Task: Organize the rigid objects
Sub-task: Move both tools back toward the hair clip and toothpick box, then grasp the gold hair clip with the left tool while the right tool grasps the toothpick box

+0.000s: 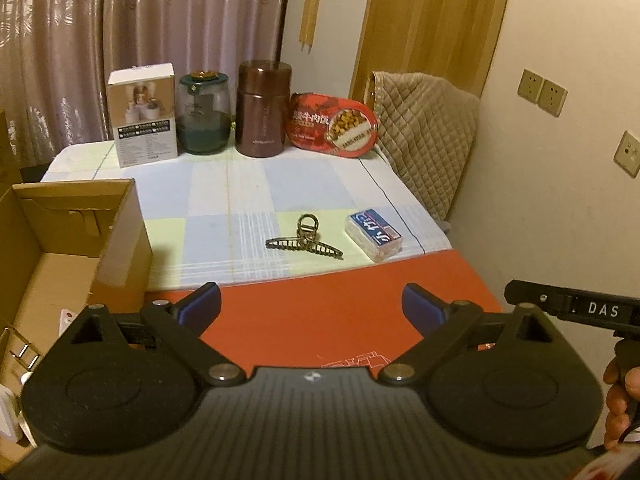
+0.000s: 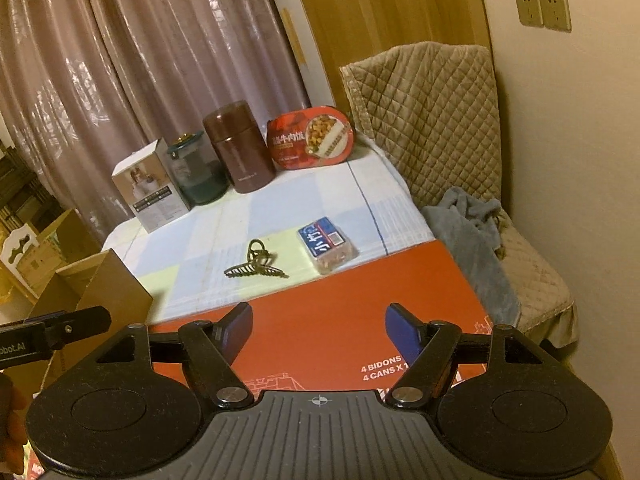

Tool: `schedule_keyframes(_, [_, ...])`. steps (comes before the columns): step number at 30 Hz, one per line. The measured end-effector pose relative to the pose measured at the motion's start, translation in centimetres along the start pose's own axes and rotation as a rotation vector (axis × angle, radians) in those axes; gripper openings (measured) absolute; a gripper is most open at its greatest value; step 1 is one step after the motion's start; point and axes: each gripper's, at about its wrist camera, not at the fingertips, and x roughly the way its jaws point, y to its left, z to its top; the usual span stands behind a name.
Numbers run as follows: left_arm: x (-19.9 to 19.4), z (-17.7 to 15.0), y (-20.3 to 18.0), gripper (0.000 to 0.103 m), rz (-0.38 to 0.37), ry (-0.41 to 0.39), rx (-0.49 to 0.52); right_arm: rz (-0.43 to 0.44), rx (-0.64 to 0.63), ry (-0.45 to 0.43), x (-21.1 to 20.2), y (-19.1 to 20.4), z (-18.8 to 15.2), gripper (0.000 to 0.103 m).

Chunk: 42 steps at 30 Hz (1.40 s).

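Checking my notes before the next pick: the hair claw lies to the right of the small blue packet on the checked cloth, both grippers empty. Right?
Not quite: the hair claw lies to the left of the small blue packet, as both wrist views show. The rest stands: both lie on the checked cloth, and the left gripper and right gripper are empty.

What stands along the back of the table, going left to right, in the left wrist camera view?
White printed carton → green-tinted glass jar with a dark lid → brown metal canister → red oval food tub with a printed lid, propped up on its edge.
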Motion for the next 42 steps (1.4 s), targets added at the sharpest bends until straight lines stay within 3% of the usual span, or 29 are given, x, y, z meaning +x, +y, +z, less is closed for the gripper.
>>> schedule_keyframes(18, [5.3,0.4,-0.1,0.095,-0.009,0.048,-0.005,-0.041,-0.032,-0.005,4.1,-1.3,0.6,0.070])
schedule_keyframes(33, [14.6,3.0,0.8,0.095,0.065,0.030,0.014,-0.050,-0.190,-0.050,13.7,-2.0,1.8,0.071])
schedule_keyframes(39, [17.5,2.9,1.0,0.095,0.063,-0.010,0.076,-0.023,-0.257,-0.060,17.5,-1.7,2.4,0.071])
schedule_keyframes(42, [19.0,3.2,1.4,0.095,0.061,0.009,0.065,-0.011,-0.271,-0.052,19.2,-1.8,2.6,0.071])
